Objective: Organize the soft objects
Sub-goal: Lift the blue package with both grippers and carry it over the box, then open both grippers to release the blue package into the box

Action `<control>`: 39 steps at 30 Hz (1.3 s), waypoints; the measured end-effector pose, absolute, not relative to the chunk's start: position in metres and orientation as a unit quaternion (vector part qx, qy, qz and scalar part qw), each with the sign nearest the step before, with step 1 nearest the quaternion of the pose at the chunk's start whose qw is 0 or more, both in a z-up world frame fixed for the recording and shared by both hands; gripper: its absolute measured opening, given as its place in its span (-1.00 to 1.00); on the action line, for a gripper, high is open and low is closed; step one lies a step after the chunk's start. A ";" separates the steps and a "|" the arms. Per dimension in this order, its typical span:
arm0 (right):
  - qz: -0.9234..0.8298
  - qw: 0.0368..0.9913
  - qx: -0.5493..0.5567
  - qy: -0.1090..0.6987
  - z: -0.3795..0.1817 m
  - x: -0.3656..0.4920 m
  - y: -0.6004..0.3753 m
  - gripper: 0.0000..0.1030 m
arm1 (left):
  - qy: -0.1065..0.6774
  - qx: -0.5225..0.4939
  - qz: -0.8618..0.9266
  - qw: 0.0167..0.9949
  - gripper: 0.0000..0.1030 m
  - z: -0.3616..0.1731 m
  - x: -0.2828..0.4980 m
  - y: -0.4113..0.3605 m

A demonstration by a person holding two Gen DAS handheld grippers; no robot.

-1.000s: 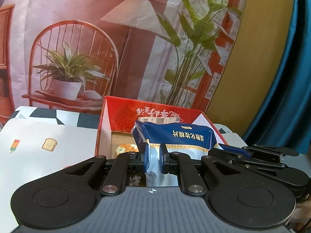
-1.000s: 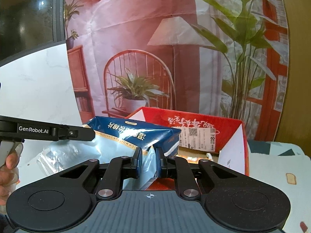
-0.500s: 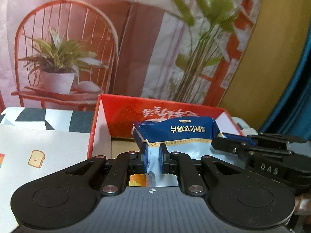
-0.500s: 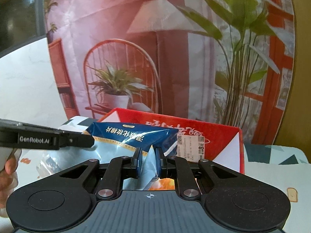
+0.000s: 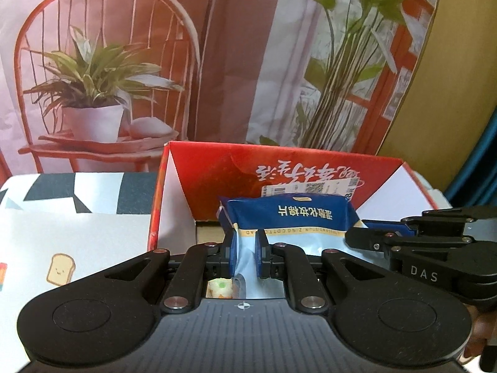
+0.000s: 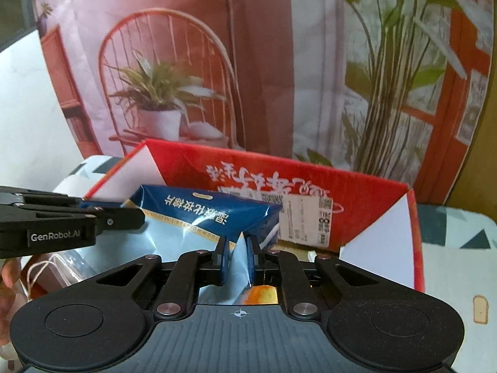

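over the red box [image 5: 214,168], blue pack [image 5: 289,214] hanging between both grippers, left gripper [image 5: 243,248] fingers pinching its near edge, right gripper [image 6: 237,248] fingers clamping its other edge, patterned surface [image 5: 77,230] lying beside

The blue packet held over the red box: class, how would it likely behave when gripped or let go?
The blue packet probably feels floppy: its film creases between both hand-held grippers. It looks glossy, so perhaps slippery. It seems light and would likely slump into the red box.
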State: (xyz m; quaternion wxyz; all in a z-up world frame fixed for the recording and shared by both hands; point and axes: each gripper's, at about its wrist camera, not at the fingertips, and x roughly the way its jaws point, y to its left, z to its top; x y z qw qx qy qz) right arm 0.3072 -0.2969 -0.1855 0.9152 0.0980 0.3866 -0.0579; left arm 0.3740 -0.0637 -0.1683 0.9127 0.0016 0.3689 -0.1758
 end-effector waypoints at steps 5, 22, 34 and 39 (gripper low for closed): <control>-0.067 0.901 0.069 0.422 -0.191 0.318 -0.287 -0.77 | 0.374 0.010 -0.170 0.911 -0.72 -0.169 0.373 -0.066; -0.069 0.912 0.071 0.398 -0.169 0.293 -0.286 -0.59 | 0.324 0.025 -0.163 0.932 -0.23 -0.133 0.326 -0.053; -0.065 0.942 0.119 0.305 -0.142 0.205 -0.278 -0.44 | 0.313 0.012 -0.167 0.935 -0.17 -0.134 0.240 -0.028; -0.057 0.950 0.124 0.281 -0.139 0.162 -0.267 -0.43 | 0.323 -0.008 -0.172 0.931 -0.17 -0.145 0.197 -0.015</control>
